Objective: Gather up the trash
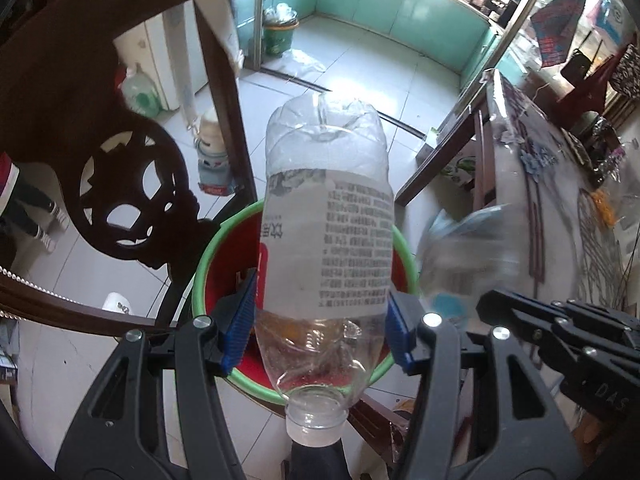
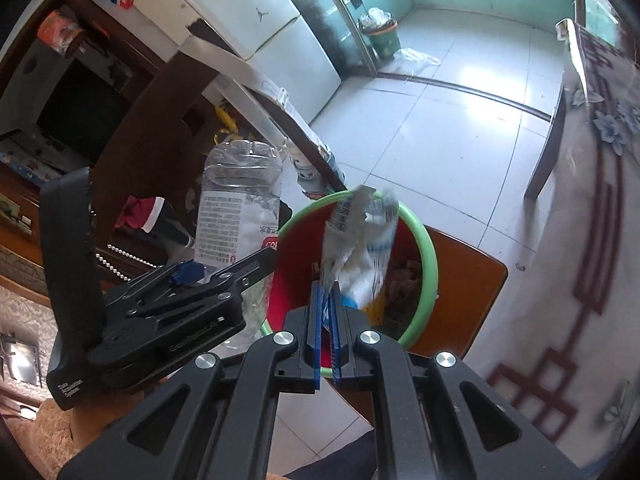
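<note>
My left gripper (image 1: 322, 320) is shut on an empty clear plastic bottle (image 1: 326, 240), neck toward the camera, held above a red basin with a green rim (image 1: 202, 276). The bottle (image 2: 238, 204) and left gripper (image 2: 208, 276) also show in the right wrist view, at the basin's left edge. My right gripper (image 2: 327, 300) is shut on a crumpled clear plastic wrapper (image 2: 360, 244), held over the red basin (image 2: 428, 256). The wrapper appears blurred in the left wrist view (image 1: 460, 256), with the right gripper's body below it. Some trash lies in the basin.
The basin sits on a wooden chair seat (image 2: 468, 280). A dark carved chair back (image 1: 132, 184) stands to the left. A table with a floral cloth (image 2: 592, 200) is at right. A green bin (image 2: 384, 36) stands far across the tiled floor.
</note>
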Tool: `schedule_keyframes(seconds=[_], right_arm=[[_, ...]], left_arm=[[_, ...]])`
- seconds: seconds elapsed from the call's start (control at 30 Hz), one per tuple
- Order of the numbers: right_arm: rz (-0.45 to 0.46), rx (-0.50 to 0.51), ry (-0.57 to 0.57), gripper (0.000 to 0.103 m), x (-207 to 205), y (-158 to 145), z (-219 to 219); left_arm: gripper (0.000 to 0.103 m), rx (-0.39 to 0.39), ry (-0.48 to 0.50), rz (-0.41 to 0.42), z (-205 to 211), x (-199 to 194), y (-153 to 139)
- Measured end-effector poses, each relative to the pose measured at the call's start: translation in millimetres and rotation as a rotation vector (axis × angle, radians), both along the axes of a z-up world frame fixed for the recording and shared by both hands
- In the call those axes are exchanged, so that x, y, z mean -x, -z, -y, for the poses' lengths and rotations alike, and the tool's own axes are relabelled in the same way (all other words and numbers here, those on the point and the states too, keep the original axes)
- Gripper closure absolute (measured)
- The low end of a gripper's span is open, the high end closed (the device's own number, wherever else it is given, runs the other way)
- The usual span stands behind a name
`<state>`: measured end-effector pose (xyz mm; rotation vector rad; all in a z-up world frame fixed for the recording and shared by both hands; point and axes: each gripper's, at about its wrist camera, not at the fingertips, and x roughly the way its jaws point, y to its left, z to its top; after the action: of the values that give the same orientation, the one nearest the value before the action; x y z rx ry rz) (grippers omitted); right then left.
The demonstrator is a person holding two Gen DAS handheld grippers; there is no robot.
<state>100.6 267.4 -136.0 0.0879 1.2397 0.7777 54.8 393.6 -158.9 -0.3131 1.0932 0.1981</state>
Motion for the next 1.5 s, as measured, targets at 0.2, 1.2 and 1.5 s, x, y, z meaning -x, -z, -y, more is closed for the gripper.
schedule_keyframes(seconds=[0.2, 1.2, 1.5], right_arm=[[0.084, 0.025, 0.072, 0.027, -2.1, -8.9, 21.8], [0.954, 0.082, 0.54, 0.007, 125.4, -189.4, 406.2], [0.923, 0.07, 0.542, 0.007, 125.0, -205.6, 454.4]], left_arm=[[0.022, -0.013, -0.014, -0.002, 0.7, -3.3, 0.5], [0.005, -0.136, 0.186, 0.722, 351.0, 46.2, -219.2], [0.005, -0.161, 0.121, 0.667, 388.6, 59.8, -234.3]])
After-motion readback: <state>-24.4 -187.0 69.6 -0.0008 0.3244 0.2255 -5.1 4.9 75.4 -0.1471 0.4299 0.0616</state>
